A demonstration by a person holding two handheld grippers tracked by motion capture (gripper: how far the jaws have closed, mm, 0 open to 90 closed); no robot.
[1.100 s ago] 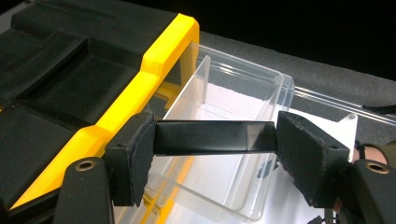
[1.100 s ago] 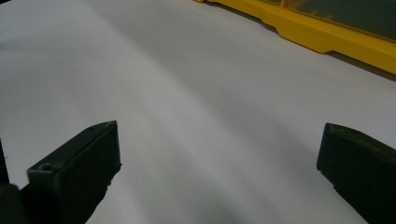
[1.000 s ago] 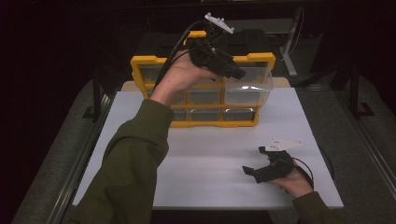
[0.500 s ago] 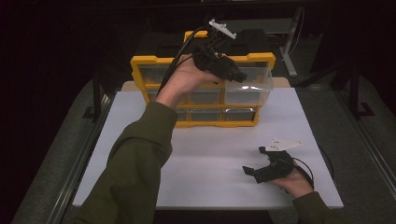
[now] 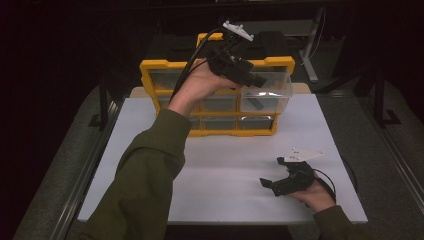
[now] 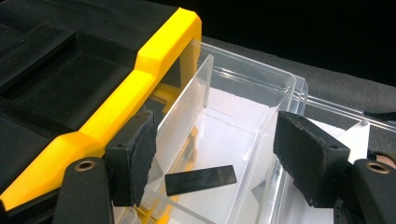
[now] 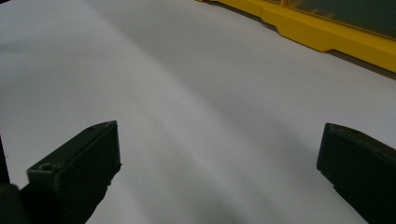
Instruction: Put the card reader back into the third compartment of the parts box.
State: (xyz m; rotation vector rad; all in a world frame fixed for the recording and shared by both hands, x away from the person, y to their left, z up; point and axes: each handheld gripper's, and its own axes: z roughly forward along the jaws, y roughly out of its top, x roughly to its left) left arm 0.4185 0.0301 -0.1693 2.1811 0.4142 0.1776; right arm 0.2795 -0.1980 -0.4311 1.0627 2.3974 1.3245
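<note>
A yellow drawer organizer (image 5: 150, 67) stands at the back of the white table (image 5: 150, 130). Its top right clear drawer (image 5: 280, 85) is pulled out, and a flat black bar (image 5: 256, 103) lies on its floor. My left gripper (image 5: 257, 80) hovers over that drawer, pointing down into it. In the left gripper view the left gripper (image 6: 212, 140) stands open above the black bar (image 6: 201, 179), with the clear drawer (image 6: 247, 84) beneath and nothing touching its pads (image 6: 306, 156). My right gripper (image 5: 270, 171) rests open on the table at the front right, and in its own view the right gripper (image 7: 219, 149) holds nothing.
The organizer's other drawers (image 5: 220, 122) are pushed in. Its yellow base (image 7: 327, 37) runs along the top of the right gripper view. White tabletop (image 7: 187, 93) spreads between the organizer and the right hand. Dark surroundings and a stand (image 5: 312, 55) lie behind the table.
</note>
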